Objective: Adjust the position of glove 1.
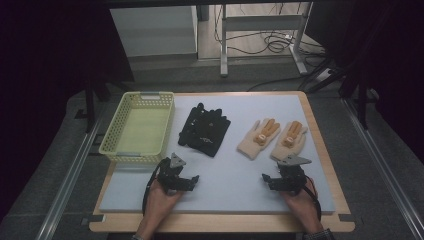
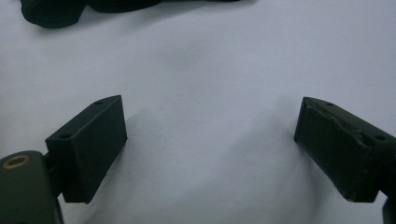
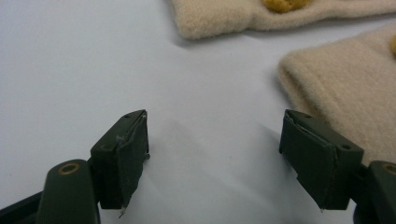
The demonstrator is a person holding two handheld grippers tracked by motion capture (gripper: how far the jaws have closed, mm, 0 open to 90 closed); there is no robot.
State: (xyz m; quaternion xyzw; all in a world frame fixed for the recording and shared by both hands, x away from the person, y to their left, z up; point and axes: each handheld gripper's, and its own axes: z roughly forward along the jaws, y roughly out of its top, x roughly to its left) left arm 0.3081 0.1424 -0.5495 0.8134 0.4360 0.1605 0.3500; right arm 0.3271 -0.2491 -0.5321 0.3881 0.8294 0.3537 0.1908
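Dark curtains and a cable-strewn floor surround a wooden tabletop [image 1: 320,145] covered by a pale grey mat [image 1: 240,170]. At its far left stands a yellow plastic basket [image 1: 116,131], empty as far as the high view shows. Beside it lies a pair of black gloves [image 1: 204,130], piled one over the other, and to the right two beige knitted gloves [image 1: 272,138] lie flat side by side, fingers pointing away, cuffs toward the person.

Nearest the beige pair, the right hand-held gripper [image 1: 269,180] rests low over the mat, jaws spread wide with nothing between them; one beige cuff [image 3: 345,88] sits just beyond its jaw. Over bare mat, the left hand-held gripper [image 1: 192,181] stands likewise wide and empty, the black gloves' edge [image 2: 51,14] well ahead.

These gloves look light, soft and floppy; they would probably sag when lifted. Pinching the thicker cuff edge seems the surest hold.
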